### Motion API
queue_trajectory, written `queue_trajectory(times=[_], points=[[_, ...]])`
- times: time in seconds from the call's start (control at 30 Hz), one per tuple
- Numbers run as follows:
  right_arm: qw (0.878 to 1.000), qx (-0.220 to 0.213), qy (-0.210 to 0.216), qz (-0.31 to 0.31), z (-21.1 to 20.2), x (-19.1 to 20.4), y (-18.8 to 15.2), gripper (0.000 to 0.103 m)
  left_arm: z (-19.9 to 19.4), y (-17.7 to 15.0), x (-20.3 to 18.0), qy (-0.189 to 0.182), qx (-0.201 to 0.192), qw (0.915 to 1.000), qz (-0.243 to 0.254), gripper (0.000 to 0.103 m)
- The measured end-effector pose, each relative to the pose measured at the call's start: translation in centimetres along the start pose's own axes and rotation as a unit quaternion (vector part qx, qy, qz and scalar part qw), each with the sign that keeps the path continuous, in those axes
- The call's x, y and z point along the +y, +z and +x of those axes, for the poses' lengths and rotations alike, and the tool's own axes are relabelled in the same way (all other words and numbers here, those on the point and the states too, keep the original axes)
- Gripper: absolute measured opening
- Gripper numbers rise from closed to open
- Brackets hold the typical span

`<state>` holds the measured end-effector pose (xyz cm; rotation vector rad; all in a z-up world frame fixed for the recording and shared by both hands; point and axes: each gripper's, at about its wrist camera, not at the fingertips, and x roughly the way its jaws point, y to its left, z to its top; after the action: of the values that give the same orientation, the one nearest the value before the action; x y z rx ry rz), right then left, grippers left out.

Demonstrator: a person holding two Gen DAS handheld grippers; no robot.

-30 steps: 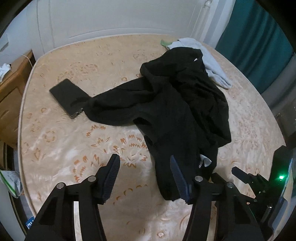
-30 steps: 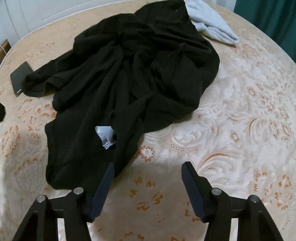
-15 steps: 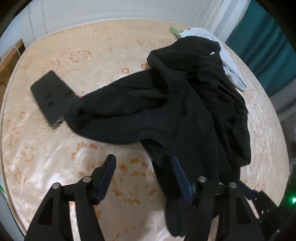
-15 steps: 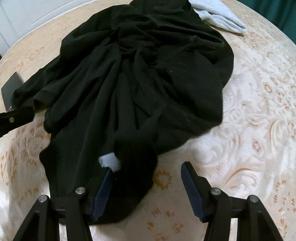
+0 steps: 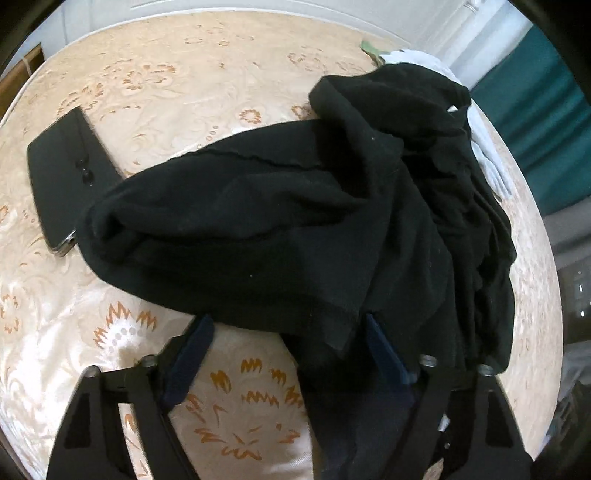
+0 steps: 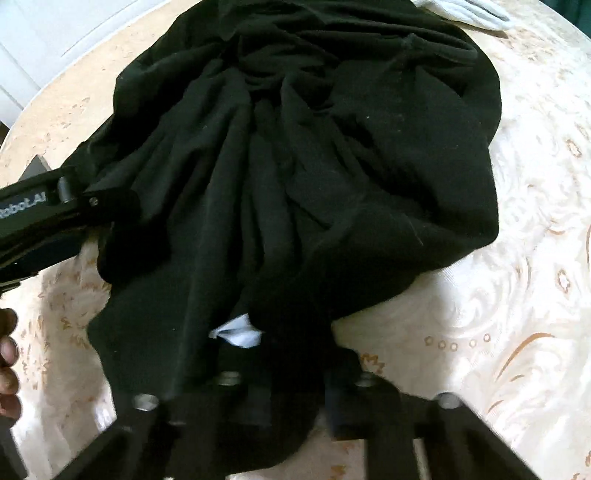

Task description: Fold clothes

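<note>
Both grippers point steeply down at the bed (image 5: 155,66). The right gripper (image 6: 291,384) jaws have just closed on the black garment's (image 6: 332,166) near hem. The left gripper (image 5: 284,354) jaws, just narrowing, stand apart, an edge of garment lying loose between them.

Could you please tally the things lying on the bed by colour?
Black: 2, the garment and the phone
White or pale grey: 1, the cloth beyond the garment
Green: 1, a scrap at the far edge, too small to identify
Total: 4
</note>
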<state>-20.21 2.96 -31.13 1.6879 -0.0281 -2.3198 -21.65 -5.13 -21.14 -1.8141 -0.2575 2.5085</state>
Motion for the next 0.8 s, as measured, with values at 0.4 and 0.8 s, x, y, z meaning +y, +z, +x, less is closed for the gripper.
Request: queue_trajectory(times=[0.4,0.8], points=[[0.999,-0.039,-0.03,-0.014,-4.7,-3.3,-1.6,0.005,-5.5,-4.2,0.1,-0.023,0.001,0.9997,0.008,0.001],[0.989,-0.025,-0.115,0.087,-12.0,-19.0,-10.7,0.003,-10.2,-11.4,1.4,-0.057,0.011,0.9978,0.031,0.001]])
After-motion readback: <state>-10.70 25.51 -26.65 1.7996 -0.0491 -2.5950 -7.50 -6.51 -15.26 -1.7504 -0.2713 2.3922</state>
